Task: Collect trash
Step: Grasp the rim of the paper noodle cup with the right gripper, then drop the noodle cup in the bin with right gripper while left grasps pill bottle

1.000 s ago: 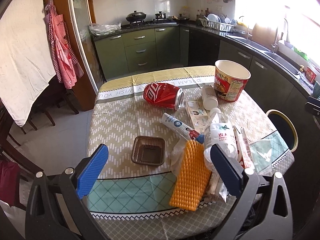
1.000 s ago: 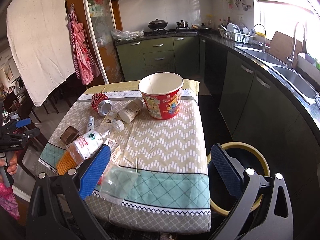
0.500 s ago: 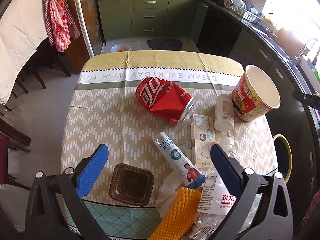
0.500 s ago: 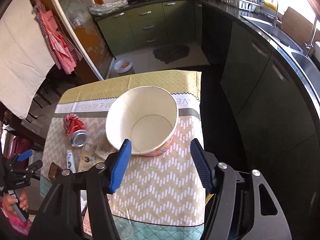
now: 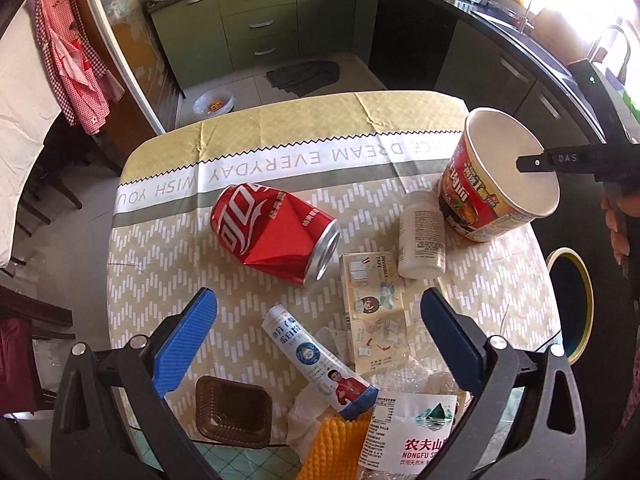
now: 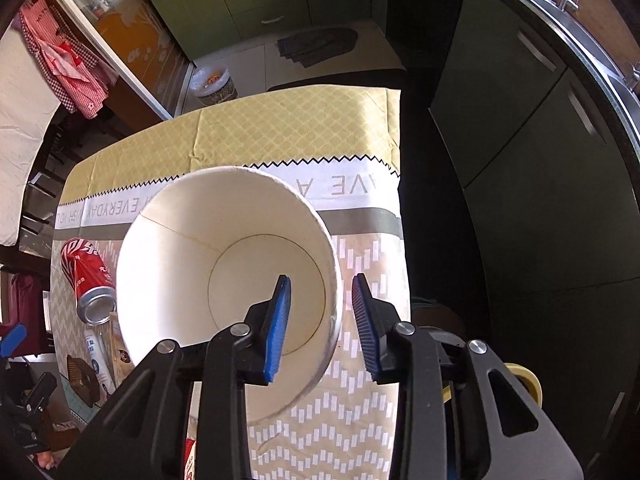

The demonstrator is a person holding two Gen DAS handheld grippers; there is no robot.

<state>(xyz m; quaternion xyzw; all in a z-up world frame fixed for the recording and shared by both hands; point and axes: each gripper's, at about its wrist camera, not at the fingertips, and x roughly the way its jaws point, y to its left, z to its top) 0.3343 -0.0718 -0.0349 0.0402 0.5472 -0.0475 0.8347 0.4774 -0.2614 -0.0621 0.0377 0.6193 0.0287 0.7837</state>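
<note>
A crushed red cola can lies on the table, ahead of my left gripper, which is open and empty above a white tube and a small carton. An empty noodle cup stands at the table's right side, also in the left wrist view. My right gripper straddles the cup's right rim, one finger inside and one outside, with gaps to the wall on both sides. It also shows in the left wrist view.
A white pill bottle, a brown plastic tray, a water bottle, an orange wrapper and tissue crowd the near table. A yellow-rimmed bin stands on the floor to the right. Kitchen cabinets stand behind.
My left gripper moved forward over the table toward the can. My right gripper descended onto the cup's rim and its fingers narrowed around the wall.
</note>
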